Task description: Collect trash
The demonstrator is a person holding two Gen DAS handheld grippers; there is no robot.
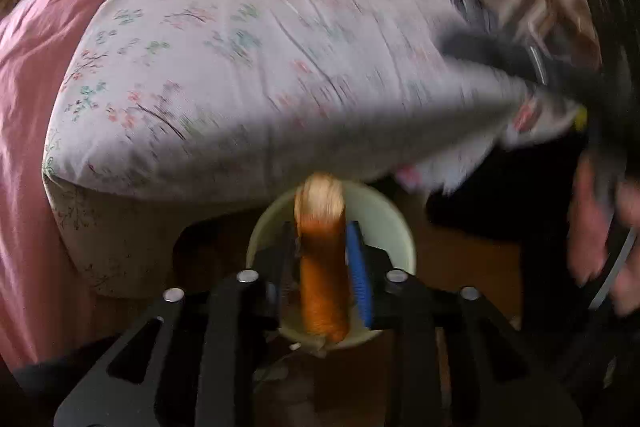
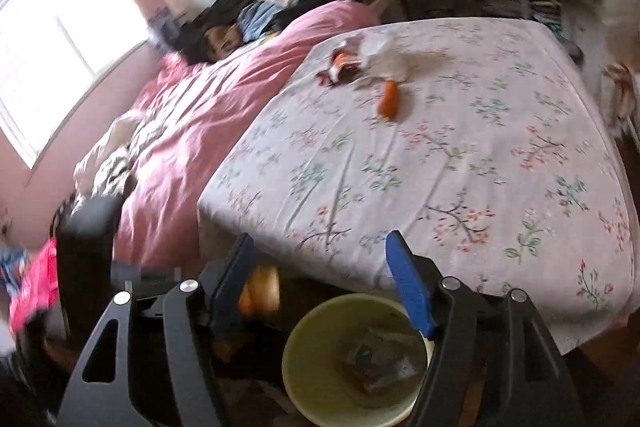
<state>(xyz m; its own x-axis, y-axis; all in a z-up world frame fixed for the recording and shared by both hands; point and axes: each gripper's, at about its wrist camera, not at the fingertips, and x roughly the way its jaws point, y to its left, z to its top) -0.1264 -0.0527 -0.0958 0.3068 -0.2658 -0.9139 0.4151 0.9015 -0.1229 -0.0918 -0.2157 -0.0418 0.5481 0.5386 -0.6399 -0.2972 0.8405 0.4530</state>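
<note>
Flanking an orange tubular piece of trash with the fingers of the left gripper, close on both sides; cannot tell through the blur whether pinching or loose. Pointing steeply down over the pale bin, presumably for a drop straight in. Spread wide and empty on the right gripper, hovering above the same bin, crumpled scraps already inside. Farther out on the floral sheet: another orange piece, a red-orange wrapper, white crumpled paper, awaiting collection. No print legible on any wrapper
</note>
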